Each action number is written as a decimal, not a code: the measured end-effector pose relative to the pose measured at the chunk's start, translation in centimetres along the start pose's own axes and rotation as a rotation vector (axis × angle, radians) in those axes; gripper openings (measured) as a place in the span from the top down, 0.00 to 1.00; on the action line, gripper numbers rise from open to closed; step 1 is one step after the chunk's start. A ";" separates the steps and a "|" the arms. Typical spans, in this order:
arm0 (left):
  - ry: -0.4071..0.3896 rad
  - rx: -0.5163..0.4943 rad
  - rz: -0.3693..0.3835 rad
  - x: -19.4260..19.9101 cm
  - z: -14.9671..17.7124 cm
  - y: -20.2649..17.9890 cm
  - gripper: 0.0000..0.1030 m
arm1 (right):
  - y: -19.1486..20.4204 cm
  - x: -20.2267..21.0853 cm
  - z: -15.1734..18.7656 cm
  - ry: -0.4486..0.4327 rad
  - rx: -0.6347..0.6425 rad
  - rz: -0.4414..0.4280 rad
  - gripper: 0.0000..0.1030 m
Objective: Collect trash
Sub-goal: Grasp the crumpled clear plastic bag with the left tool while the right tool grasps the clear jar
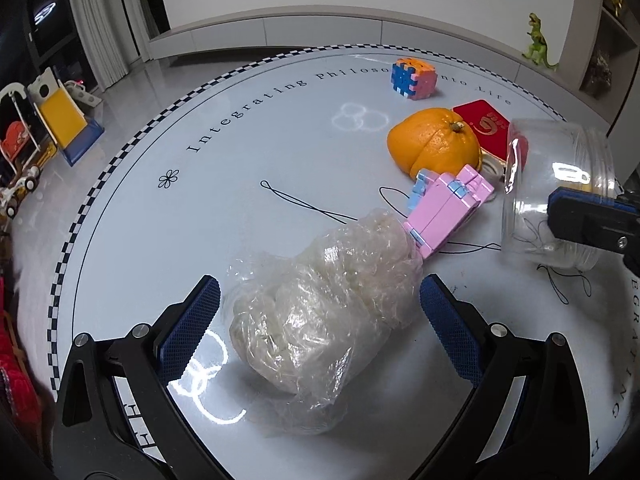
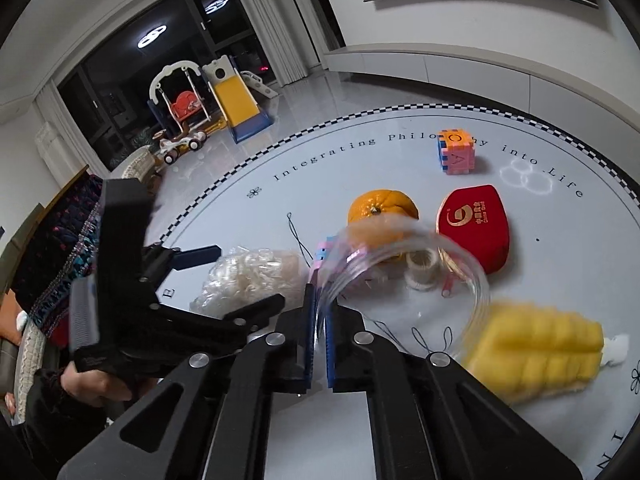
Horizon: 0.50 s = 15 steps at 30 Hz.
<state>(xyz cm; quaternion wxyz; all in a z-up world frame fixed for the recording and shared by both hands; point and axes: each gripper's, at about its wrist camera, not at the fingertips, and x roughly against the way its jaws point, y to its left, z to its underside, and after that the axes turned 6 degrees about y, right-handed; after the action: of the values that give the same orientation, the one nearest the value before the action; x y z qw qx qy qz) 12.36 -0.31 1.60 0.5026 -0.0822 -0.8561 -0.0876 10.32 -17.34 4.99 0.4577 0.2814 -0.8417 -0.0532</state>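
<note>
Fingers of the left gripper (image 1: 320, 312) are spread wide, straddling the crumpled plastic wrap wad (image 1: 316, 320) on the bench (image 1: 280, 140), pads not pressing yet. Right gripper (image 2: 319, 332) fingers are clenched on the rim of the clear jar (image 1: 560, 196), held tilted just beside the wad. Step: grabbing trash. Next, probably: squeeze the wad, lift, drop into jar. Wad looks translucent, whitish, soft, springy, lying between the pads.

The round table (image 1: 280, 128) is white with a black-and-white checkered border and black lettering; on it sit an orange (image 1: 434, 144), a red pouch with gold print (image 2: 474, 228), a pink-and-blue block toy (image 1: 444, 204), a multicoloured foam cube (image 1: 412, 79), a yellow sponge (image 2: 536, 360), and crumpled clear plastic wrap (image 1: 320, 304)
</note>
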 end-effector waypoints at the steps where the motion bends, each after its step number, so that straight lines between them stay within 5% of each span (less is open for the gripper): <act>1: 0.004 -0.002 -0.001 -0.2 -0.1 -0.1 0.09 | 0.1 0.1 0.0 -0.003 0.000 -0.001 0.96; 9: 0.005 -0.032 0.031 0.3 0.6 -0.8 0.42 | 1.1 1.1 0.6 -0.005 0.005 -0.007 0.96; 15: 0.006 -0.001 0.054 1.4 2.0 -0.5 0.47 | 2.3 2.1 1.3 -0.003 0.022 -0.002 0.96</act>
<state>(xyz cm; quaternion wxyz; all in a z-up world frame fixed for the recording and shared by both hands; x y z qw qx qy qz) 9.95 -0.27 1.81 0.5071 -0.1053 -0.8522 -0.0746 7.41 -16.72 6.60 0.4531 0.2874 -0.8427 -0.0449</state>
